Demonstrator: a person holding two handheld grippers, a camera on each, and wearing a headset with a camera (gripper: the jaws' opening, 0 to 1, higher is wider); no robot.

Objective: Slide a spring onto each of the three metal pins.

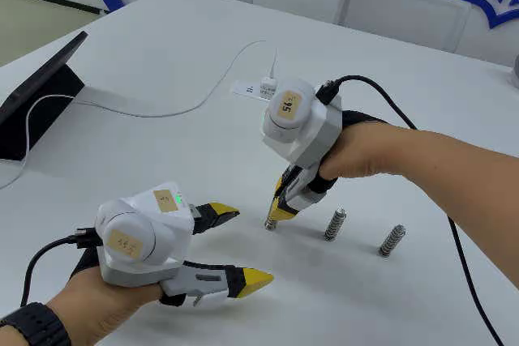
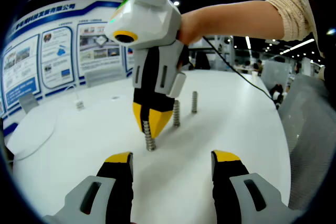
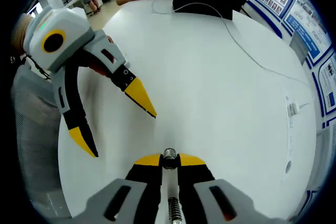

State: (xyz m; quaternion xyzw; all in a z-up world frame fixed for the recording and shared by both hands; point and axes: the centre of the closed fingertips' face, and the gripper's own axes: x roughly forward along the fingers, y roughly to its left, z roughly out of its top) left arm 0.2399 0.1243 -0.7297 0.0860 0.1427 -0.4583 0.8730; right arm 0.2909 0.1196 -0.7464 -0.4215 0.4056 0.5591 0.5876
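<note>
As the springs stand now: two springs, the middle spring (image 1: 335,224) and the far spring (image 1: 392,240), stand upright on the table (image 1: 162,79). Judged seated on their pins, though the pins themselves are hidden inside the coils.
Third spring (image 2: 149,137): upright at the near end of the row, at 9 o'clock from the middle spring, its foot touching the table.
Right gripper (image 1: 276,215): comes down from 12 o'clock and is clamped across the third spring's upper coils. In the right gripper view a round metal end shows between the tips; I cannot tell whether it is pin or top coil.
Left gripper (image 1: 250,246): at 8 o'clock from the third spring and near it, jaws spread, nothing between them.
Handling, judged: a small, light steel coil that gives along its length and is firmer across it. The wire is round and slick.
Hold point, judged: across the coils near the top, leaving the lower turns free to run down the pin.
Risk, judged: a hard pinch may squirt the spring sideways or bind the coils on the pin.
</note>
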